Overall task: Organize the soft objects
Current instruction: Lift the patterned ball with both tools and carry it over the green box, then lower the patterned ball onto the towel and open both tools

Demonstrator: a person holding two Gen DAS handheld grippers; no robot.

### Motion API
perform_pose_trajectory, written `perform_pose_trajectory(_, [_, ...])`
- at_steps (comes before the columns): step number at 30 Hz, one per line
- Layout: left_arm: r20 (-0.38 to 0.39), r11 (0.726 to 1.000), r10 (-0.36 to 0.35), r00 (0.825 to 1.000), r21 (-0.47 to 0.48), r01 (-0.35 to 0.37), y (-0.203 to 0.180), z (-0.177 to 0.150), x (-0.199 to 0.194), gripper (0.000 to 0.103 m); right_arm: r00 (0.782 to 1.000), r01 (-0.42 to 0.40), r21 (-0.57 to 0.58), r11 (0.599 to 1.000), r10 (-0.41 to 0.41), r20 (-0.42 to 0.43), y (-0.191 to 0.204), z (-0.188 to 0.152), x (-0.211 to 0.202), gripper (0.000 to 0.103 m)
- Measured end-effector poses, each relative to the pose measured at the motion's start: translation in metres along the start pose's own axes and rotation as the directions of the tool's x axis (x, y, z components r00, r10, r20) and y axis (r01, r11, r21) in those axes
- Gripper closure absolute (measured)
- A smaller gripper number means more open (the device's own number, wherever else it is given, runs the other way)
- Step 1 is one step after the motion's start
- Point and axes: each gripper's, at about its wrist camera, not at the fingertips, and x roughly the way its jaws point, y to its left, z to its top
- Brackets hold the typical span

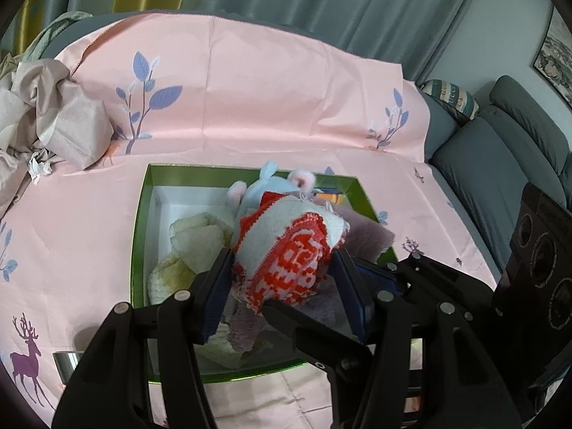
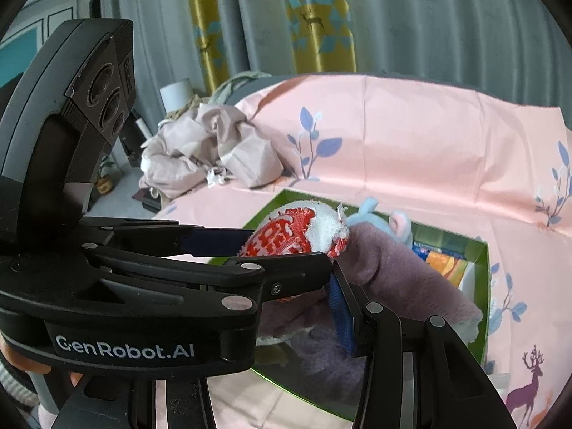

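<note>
My left gripper is shut on a red-and-white knitted cloth and holds it over the green box. The box holds a cream towel, a light blue plush and a mauve fluffy cloth. In the right wrist view the left gripper crosses in front with the red-and-white cloth. My right gripper has one blue finger pressed against the mauve cloth at the box; its other finger is hidden.
A pink printed sheet covers the sofa under the box. Crumpled beige fabric lies at the far left. Grey sofa cushions are on the right. Curtains hang behind.
</note>
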Motion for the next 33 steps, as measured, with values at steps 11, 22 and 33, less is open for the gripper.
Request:
perform_pose_trajectory(11, [-0.06, 0.999, 0.035, 0.998, -0.01, -0.036, 0.009, -0.006, 0.022, 0.05, 0.998, 0.013, 0.025, 1.0, -0.011, -0.06, -0.004, -0.006, 0.017, 0.055])
perform_pose_trajectory(22, [-0.076, 0.998, 0.062, 0.995, -0.008, -0.062, 0.004, -0.009, 0.025, 0.045, 0.996, 0.042, 0.031, 0.999, -0.039, -0.082, -0.008, -0.011, 0.015, 0.055])
perform_pose_trajectory(33, [-0.025, 0.984, 0.175, 0.984, 0.032, -0.174, -0.005, -0.01, -0.004, 0.014, 0.989, 0.133, 0.048, 0.99, -0.129, -0.069, -0.017, -0.015, -0.014, 0.041])
